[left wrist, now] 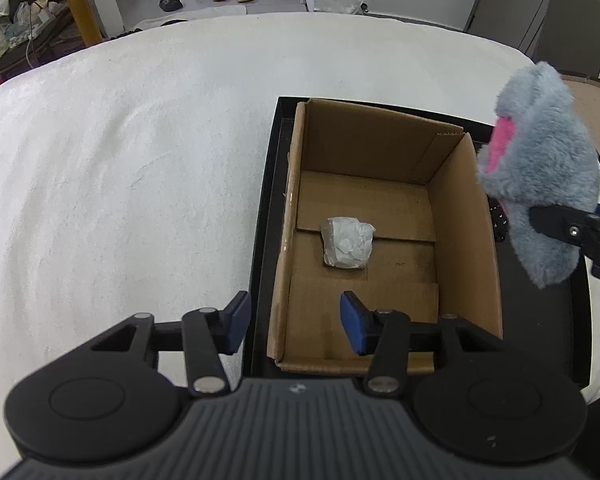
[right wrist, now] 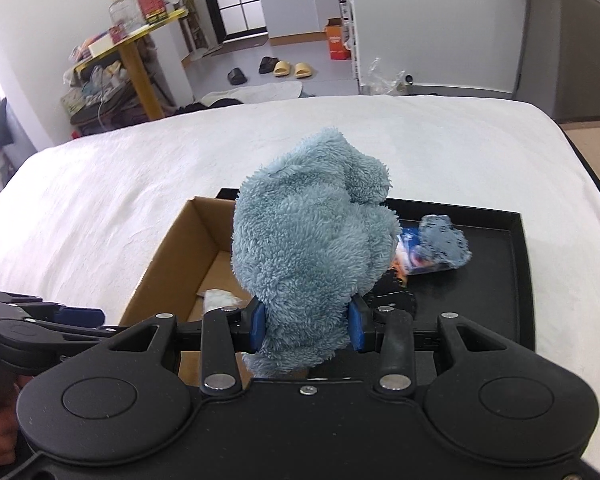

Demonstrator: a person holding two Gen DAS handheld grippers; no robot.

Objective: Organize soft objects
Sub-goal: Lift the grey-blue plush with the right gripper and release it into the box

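White bedspread (left wrist: 120, 168), slippers (right wrist: 290, 69) on grey floor beyond | black tray (right wrist: 516, 264) holds cardboard box (left wrist: 464, 216); left view alone shows white wad (left wrist: 347, 242) fully, right view alone a blue packet (right wrist: 440, 246) | left gripper (left wrist: 294, 324) spread over box edge | right gripper (right wrist: 307, 326) pinching blue plush toy (right wrist: 312, 240) above box and tray

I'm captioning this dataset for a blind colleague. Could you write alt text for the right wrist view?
The right gripper is shut on a fluffy blue plush toy, held above a black tray on a white bed. An open cardboard box stands on the tray's left; a small blue cloth lies on its right.
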